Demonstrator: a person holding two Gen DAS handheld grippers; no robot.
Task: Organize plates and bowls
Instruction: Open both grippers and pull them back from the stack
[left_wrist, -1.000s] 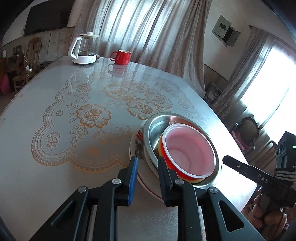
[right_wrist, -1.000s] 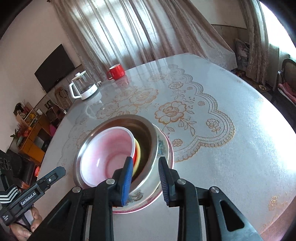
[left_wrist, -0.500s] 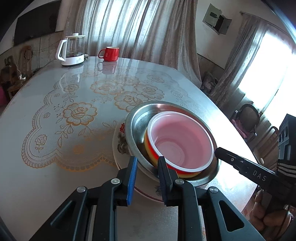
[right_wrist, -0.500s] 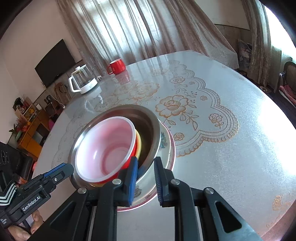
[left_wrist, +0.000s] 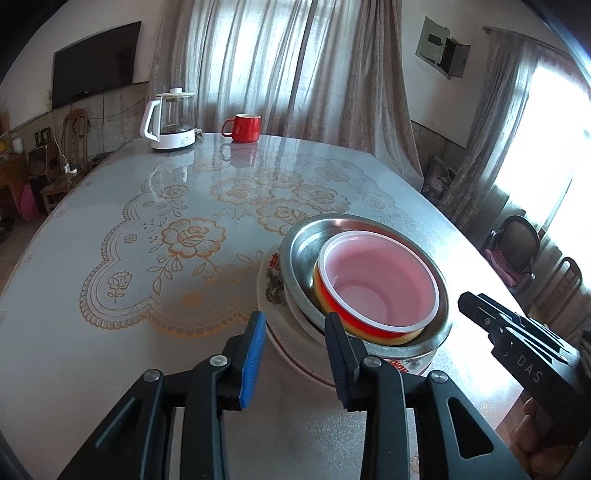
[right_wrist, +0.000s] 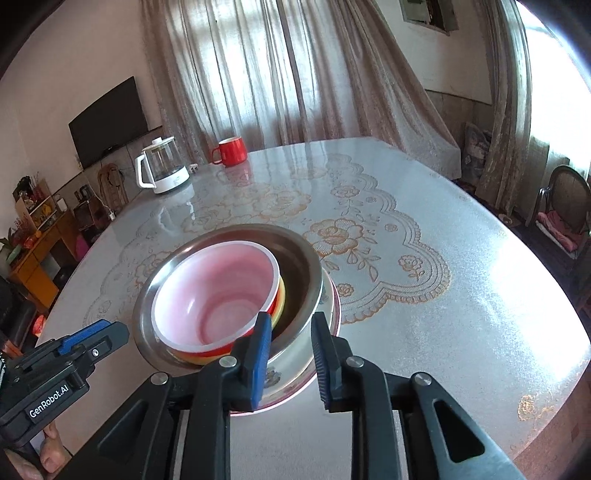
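Note:
A stack stands on the table: a floral plate (left_wrist: 269, 288) at the bottom, a steel bowl (left_wrist: 299, 254) on it, and a red bowl with pink inside (left_wrist: 380, 280) nested over a yellow one (left_wrist: 391, 338). The stack also shows in the right wrist view, with the steel bowl (right_wrist: 299, 258) and the red bowl (right_wrist: 218, 291). My left gripper (left_wrist: 295, 336) is open, its jaws on either side of the stack's near-left rim. My right gripper (right_wrist: 290, 339) is open, astride the steel bowl's near rim.
A glass kettle (left_wrist: 170, 118) and a red mug (left_wrist: 245, 127) stand at the far edge of the round table (left_wrist: 110, 325) with its lace-pattern cover. Chairs (left_wrist: 517, 243) stand beyond the right edge. The table edge runs close behind the stack.
Both grippers have opened wider and drawn back and up a little from the stack's rim. The stack has stayed on the table.

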